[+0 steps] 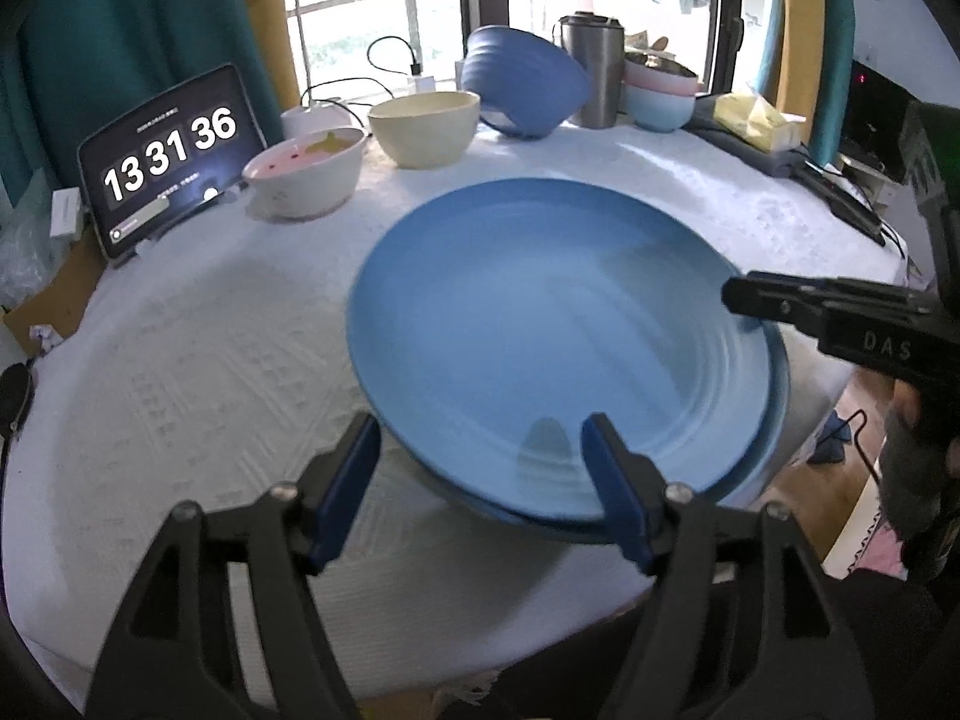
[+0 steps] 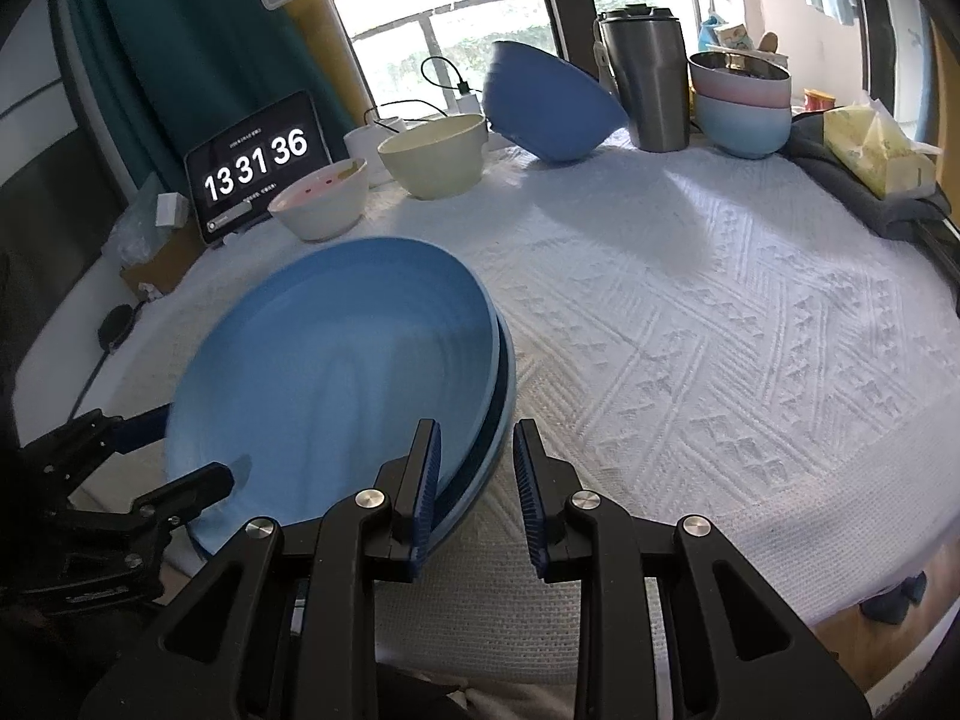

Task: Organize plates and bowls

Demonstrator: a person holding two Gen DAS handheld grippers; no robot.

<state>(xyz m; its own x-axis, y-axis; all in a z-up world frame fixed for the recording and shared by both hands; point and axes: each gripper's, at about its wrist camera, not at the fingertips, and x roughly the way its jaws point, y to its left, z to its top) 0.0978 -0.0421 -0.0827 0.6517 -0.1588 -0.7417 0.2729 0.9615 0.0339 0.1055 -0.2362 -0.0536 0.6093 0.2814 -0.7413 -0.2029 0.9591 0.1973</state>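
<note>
A stack of blue plates (image 1: 540,312) (image 2: 336,360) lies on the white tablecloth (image 2: 720,330). My left gripper (image 1: 480,462) (image 2: 174,450) is open across the stack's near rim, one finger over the top plate and the other beside it over the cloth, neither pad pressing. My right gripper (image 2: 477,468) (image 1: 741,300) is at the opposite rim, its left pad inside the top plate and its right pad against the outer edge, shut on the stack. At the back stand a cream bowl (image 1: 423,126) (image 2: 432,156), a white bowl with a pink inside (image 1: 306,174) (image 2: 321,201), a tilted dark blue bowl (image 1: 522,84) (image 2: 546,108) and stacked pink and light-blue bowls (image 1: 660,96) (image 2: 741,102).
A steel tumbler (image 1: 591,72) (image 2: 651,84) stands between the dark blue bowl and the stacked bowls. A tablet clock (image 1: 162,162) (image 2: 255,168) leans at the back left. A yellow tissue pack (image 1: 756,120) (image 2: 870,144) lies on grey cloth at the back right, with cables near the window.
</note>
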